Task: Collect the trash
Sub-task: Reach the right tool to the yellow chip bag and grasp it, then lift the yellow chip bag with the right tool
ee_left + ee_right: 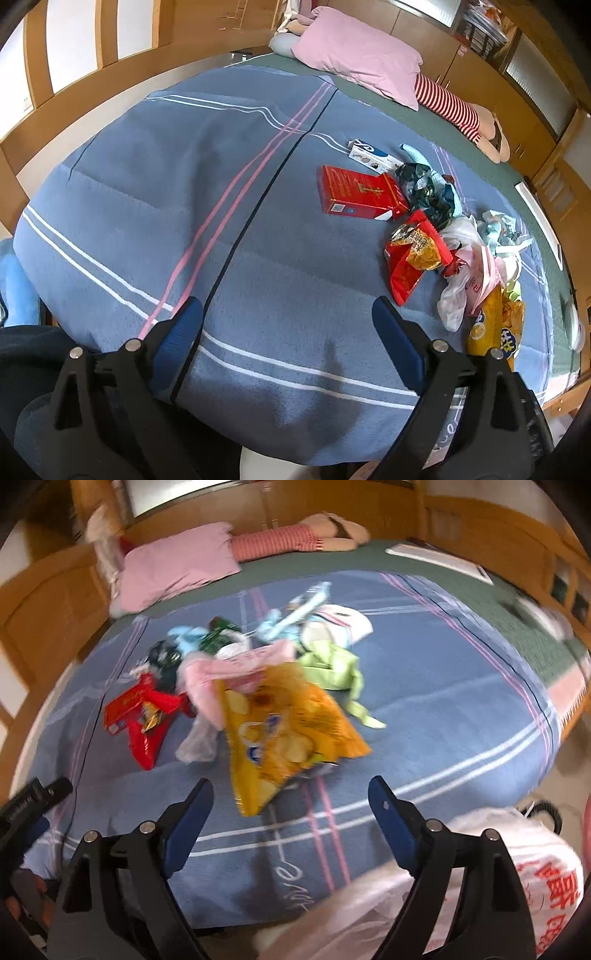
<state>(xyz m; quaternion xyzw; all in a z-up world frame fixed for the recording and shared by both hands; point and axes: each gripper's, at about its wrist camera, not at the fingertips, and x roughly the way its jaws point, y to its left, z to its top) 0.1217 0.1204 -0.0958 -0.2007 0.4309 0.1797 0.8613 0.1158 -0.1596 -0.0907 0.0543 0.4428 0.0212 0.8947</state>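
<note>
A heap of trash lies on a blue striped blanket on a bed. It holds a red carton, a white and blue box, a dark crumpled wrapper, a red snack bag, pale plastic bags and a yellow chip bag, which also shows in the left wrist view. My left gripper is open and empty over bare blanket, left of the heap. My right gripper is open and empty just short of the chip bag's near corner. A green wrapper lies behind it.
A white plastic bag with red print hangs at the bed's near edge under my right gripper. A pink pillow and a doll with striped legs lie at the head of the bed. Wooden bed rails and cabinets surround it.
</note>
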